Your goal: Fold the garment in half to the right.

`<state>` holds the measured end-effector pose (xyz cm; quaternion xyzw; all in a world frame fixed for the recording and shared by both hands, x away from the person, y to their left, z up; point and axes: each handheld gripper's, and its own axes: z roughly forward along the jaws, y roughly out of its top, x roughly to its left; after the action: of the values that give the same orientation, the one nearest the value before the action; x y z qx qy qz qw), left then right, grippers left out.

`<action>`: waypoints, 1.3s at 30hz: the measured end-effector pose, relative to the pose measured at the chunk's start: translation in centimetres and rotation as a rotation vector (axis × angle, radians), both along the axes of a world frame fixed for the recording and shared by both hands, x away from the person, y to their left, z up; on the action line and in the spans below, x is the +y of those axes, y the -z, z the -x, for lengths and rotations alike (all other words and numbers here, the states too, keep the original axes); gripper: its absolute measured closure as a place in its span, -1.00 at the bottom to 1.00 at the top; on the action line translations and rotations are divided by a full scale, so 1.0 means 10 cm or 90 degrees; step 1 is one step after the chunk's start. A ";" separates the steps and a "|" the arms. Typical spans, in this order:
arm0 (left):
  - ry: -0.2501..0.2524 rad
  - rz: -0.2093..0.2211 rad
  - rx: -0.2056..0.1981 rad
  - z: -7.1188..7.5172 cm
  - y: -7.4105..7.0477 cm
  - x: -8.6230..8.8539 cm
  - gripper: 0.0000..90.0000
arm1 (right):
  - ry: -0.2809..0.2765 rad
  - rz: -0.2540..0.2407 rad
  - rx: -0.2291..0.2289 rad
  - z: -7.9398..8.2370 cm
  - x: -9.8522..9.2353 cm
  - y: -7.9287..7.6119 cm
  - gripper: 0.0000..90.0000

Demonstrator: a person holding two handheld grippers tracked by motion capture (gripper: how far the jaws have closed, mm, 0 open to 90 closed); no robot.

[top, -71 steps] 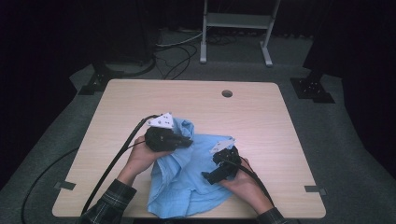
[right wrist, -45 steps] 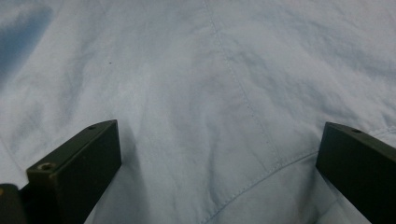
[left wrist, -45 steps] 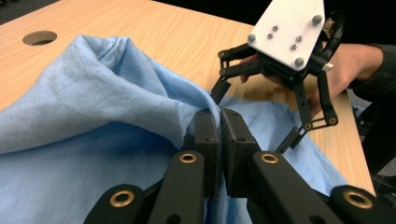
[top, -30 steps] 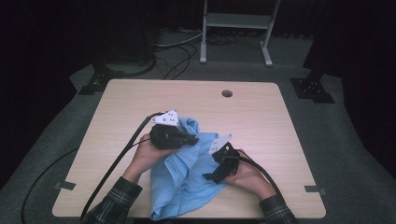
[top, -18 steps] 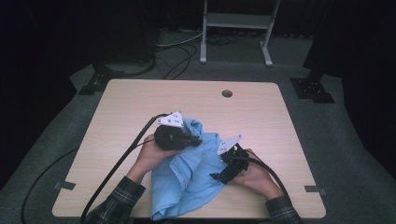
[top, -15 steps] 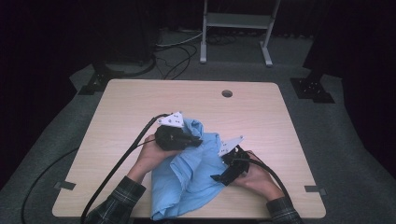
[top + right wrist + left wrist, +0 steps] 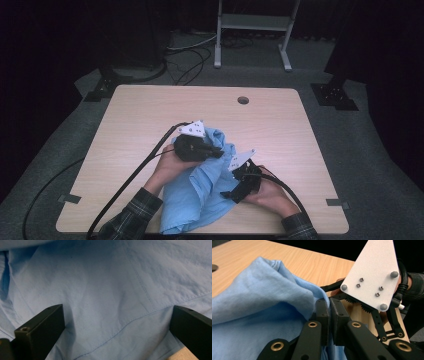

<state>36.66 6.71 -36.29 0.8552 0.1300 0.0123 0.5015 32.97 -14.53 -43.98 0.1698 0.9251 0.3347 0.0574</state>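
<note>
Left gripper clenched on a fold of blue cloth atop the desk; right gripper view reveals its jaws spread wide, released, over the fabric's seams.

In the high view the blue cloth runs off the bottom edge, and both sleeves are cut there too. The left gripper hides the fold it pinches. In the right gripper view the cloth covers the tabletop, and both jaws are cut by the frame's edges.
</note>
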 end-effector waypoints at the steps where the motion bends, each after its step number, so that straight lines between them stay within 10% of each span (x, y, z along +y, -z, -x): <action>1: 0.003 -0.002 0.003 -0.01 0.04 -0.03 0.92 | 0.001 -0.004 -0.001 0.00 -0.01 0.00 -1.00; 23: 0.017 -0.032 0.049 -0.08 0.48 -0.25 0.86 | 0.051 0.005 -0.014 0.02 -0.37 -0.14 -1.00; 39: 0.036 -0.015 0.049 -0.05 0.40 -0.25 -0.36 | 0.072 -0.009 -0.017 -0.01 -0.48 -0.17 -1.00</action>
<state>37.18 4.22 -40.33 0.8643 0.1247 -0.0330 0.4861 33.05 -19.37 -42.29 0.2179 0.9108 0.3395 0.0875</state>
